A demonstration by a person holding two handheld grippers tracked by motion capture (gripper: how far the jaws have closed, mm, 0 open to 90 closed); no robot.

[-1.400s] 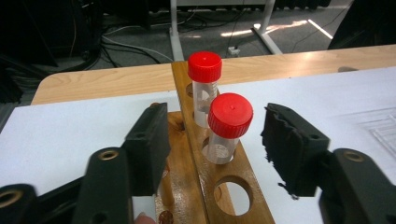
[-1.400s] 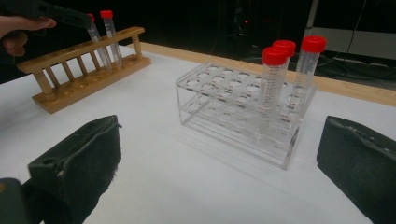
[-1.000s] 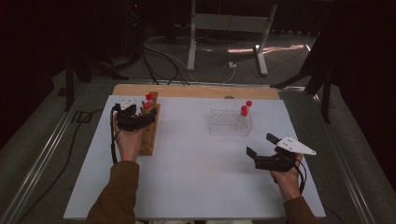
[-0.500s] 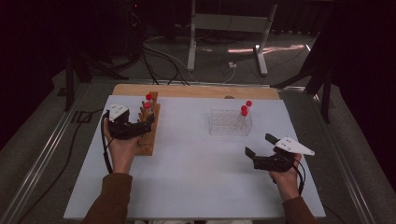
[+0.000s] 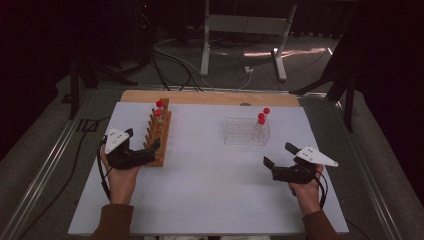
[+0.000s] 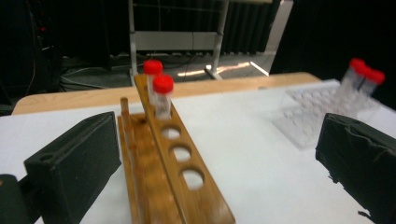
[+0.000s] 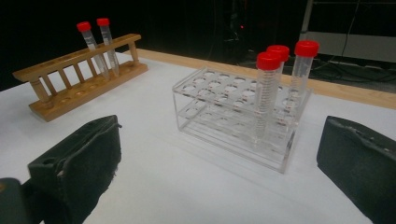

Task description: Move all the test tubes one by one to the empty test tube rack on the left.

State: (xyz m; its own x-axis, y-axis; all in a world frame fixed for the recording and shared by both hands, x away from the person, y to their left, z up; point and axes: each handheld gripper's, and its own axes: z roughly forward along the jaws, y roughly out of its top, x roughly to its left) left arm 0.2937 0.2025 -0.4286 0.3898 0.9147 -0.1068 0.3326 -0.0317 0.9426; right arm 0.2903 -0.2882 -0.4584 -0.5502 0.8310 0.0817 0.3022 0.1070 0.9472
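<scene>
Left claw (image 5: 150, 150) gaping wide, nothing held, its jaws just opened, at near end of wooden rack (image 5: 159, 131) on white surface (image 5: 200, 190). Right claw (image 5: 274, 161) open, empty, short of clear rack (image 5: 246, 131). Two red-capped tubes (image 5: 158, 109) at wooden rack's far end; three (image 5: 262, 118) in clear rack.

White table (image 5: 200, 200), wooden rack (image 5: 159, 132), apparently clear plastic rack (image 5: 245, 132)
</scene>
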